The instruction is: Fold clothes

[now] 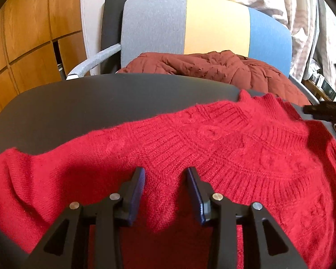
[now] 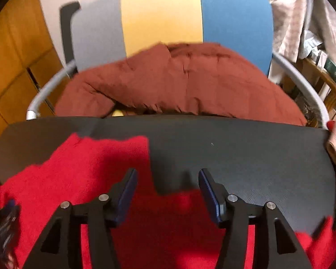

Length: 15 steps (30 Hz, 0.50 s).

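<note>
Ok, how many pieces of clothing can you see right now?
2. A red knit sweater lies spread on the dark table, and a maroon quilted jacket is piled on the chair behind it. More may be out of frame.

Right hand-held gripper (image 2: 168,179) at bottom centre, jaws apart, nothing between the pads. Red sweater (image 2: 78,168) covers lower left of dark bench (image 2: 246,152). Maroon jacket (image 2: 179,83) on striped chair (image 2: 163,11) above. View blurred.
</note>
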Tool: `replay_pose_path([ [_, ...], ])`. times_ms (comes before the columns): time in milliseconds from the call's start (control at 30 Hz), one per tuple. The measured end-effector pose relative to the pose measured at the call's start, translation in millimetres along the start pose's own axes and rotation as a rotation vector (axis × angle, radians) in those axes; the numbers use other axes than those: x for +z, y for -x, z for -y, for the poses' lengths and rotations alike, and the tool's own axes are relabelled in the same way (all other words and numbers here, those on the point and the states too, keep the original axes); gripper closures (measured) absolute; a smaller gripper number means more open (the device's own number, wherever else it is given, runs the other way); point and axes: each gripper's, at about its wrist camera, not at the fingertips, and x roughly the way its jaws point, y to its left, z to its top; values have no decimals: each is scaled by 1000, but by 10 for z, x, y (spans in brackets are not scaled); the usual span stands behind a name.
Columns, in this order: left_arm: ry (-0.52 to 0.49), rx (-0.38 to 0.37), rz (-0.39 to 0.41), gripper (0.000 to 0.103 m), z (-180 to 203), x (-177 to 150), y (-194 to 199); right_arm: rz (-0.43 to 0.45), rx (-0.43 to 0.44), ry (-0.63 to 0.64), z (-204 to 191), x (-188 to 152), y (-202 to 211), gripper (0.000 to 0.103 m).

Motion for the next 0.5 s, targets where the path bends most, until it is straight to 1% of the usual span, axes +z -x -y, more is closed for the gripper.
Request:
replay_pose_path([
  [67,5,-6,7,63,-16,-8,4,-40,35,-20,-24,92,-200,45],
  [133,14,-14,14,63,-33,-20,8,-73,46,-9,-71,134,-353,44],
  [200,12,-8,19,62,-23,-23,1,-57,29,35,-174,147,-390,44],
  [233,6,-2,22,62,-13,-21,-4,-59,32,65,-236,156,-409,50],
  [267,3,2,24,62,-9,-19,-6,-59,36,99,-302,165,-418,60],
  [300,3,3,25,62,-7,-20,-6,-57,41,130,-362,170,-415,87],
  [333,3,4,27,62,-6,-22,-5,-55,37,150,-413,182,-405,94],
  [367,5,3,27,62,-8,-24,-2,-52,27,147,-439,209,-386,96],
  [400,5,4,28,62,-8,-27,1,-51,21,134,-448,244,-366,96],
  [433,4,6,28,62,-5,-31,5,-33,25,121,-452,281,-315,97],
  [500,1,11,29,62,3,-35,10,35,57,99,-457,343,-131,97],
])
